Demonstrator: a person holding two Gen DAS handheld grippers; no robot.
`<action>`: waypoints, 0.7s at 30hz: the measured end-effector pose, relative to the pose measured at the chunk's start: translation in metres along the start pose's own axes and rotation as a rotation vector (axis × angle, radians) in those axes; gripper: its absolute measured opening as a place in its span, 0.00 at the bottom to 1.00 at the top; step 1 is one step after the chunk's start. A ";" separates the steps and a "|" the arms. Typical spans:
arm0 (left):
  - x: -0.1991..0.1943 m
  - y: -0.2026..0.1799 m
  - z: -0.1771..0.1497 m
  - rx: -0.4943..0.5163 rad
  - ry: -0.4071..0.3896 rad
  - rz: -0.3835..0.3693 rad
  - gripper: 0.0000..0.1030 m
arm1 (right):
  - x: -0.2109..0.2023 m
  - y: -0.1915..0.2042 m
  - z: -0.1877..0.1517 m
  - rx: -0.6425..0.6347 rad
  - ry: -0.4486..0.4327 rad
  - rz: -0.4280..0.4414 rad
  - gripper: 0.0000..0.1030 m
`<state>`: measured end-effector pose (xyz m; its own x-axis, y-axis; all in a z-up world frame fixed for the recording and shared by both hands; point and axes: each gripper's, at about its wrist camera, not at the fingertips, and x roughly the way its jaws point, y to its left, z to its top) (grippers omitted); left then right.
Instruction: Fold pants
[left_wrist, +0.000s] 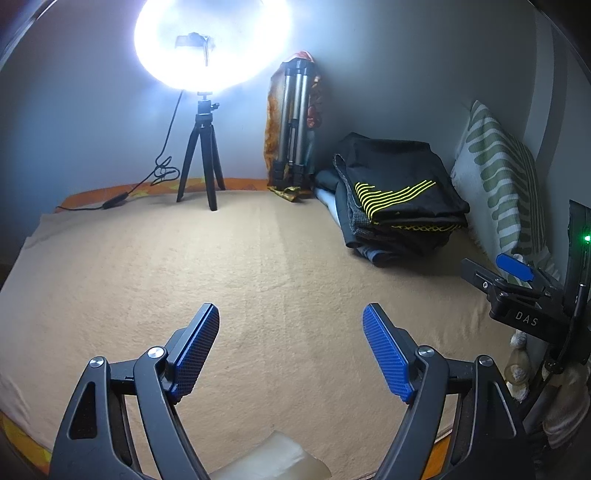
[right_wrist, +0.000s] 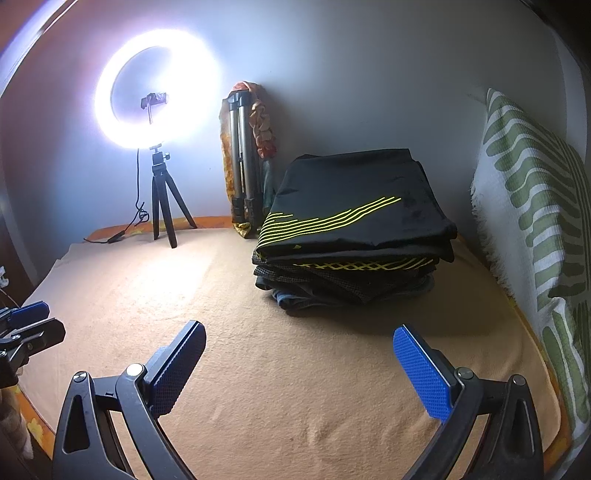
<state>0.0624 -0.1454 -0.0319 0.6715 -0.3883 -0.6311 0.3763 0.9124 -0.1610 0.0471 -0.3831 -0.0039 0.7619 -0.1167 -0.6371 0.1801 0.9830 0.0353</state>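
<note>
Both tongs hang released and empty over the tan blanket: my left gripper on the bare side, my right gripper nearer the pants stack by the striped pillow. I'd judge the step is fetching: pinch only the top black pair's near edge, lift slowly, drag it leftward to spread.
</note>
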 end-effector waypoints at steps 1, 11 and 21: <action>0.000 0.000 0.000 0.004 0.001 0.002 0.78 | 0.000 0.000 0.000 -0.001 0.000 0.000 1.00; 0.000 -0.004 0.000 0.022 -0.005 0.006 0.78 | 0.000 0.000 0.000 0.006 -0.002 0.000 1.00; -0.001 -0.004 0.000 0.016 -0.009 0.009 0.78 | 0.000 -0.002 -0.001 0.015 0.004 0.007 1.00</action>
<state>0.0603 -0.1485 -0.0302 0.6806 -0.3809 -0.6259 0.3799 0.9139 -0.1431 0.0459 -0.3846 -0.0049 0.7606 -0.1087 -0.6401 0.1835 0.9817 0.0514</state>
